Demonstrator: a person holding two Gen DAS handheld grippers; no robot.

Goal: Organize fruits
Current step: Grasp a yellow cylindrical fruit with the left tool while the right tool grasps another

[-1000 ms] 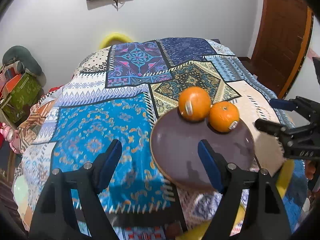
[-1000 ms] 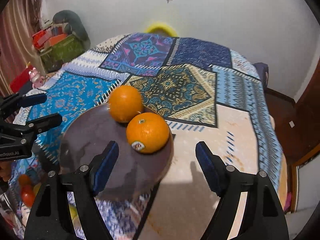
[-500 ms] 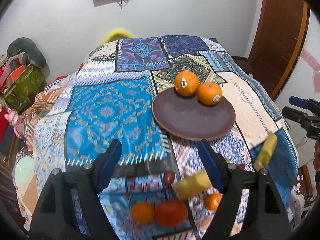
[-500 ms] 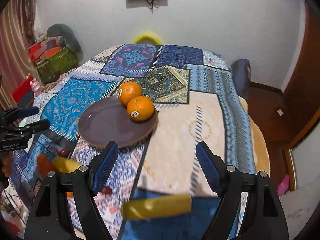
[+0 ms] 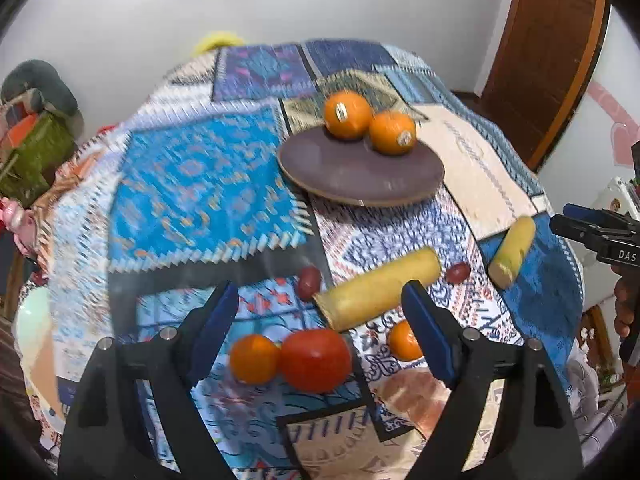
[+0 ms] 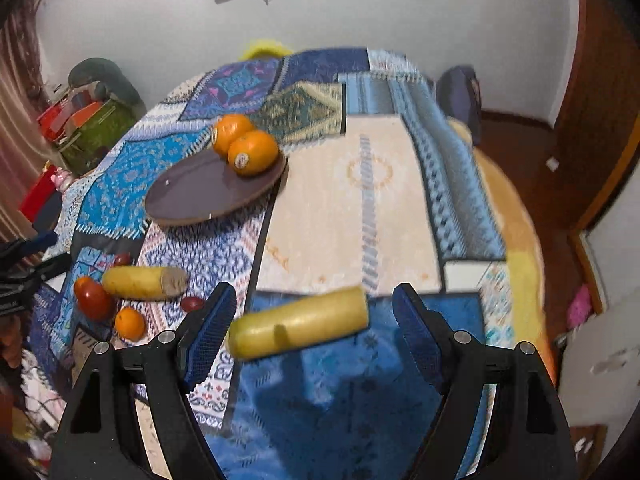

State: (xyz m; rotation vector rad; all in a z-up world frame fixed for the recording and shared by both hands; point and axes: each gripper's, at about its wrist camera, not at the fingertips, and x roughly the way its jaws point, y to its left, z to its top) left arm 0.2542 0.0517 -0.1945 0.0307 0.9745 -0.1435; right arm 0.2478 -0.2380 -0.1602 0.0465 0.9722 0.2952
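Observation:
A dark brown plate [image 5: 344, 176] [image 6: 192, 196] on the patchwork cloth holds two oranges [image 5: 347, 114] [image 5: 393, 132]. Nearer lie a red tomato [image 5: 316, 359], a small orange [image 5: 254, 359], another small orange [image 5: 404, 341], two dark red small fruits [image 5: 309, 282] [image 5: 458, 272] and two yellow banana pieces [image 5: 378, 288] [image 5: 512, 250]. My left gripper [image 5: 322, 334] is open above the tomato and the small orange. My right gripper [image 6: 312, 334] is open, with one banana piece [image 6: 300, 330] lying between its fingers in the view.
The patchwork cloth [image 5: 200, 184] covers a bed or table that drops off at the right edge [image 6: 520, 240]. A wooden door [image 5: 548, 48] stands at the right. A green bag and clutter [image 6: 92, 128] sit at the left by the wall.
Both grippers have pulled back from the plate toward the near edge. The loose fruits near the front have come into view under them. Both stay open.

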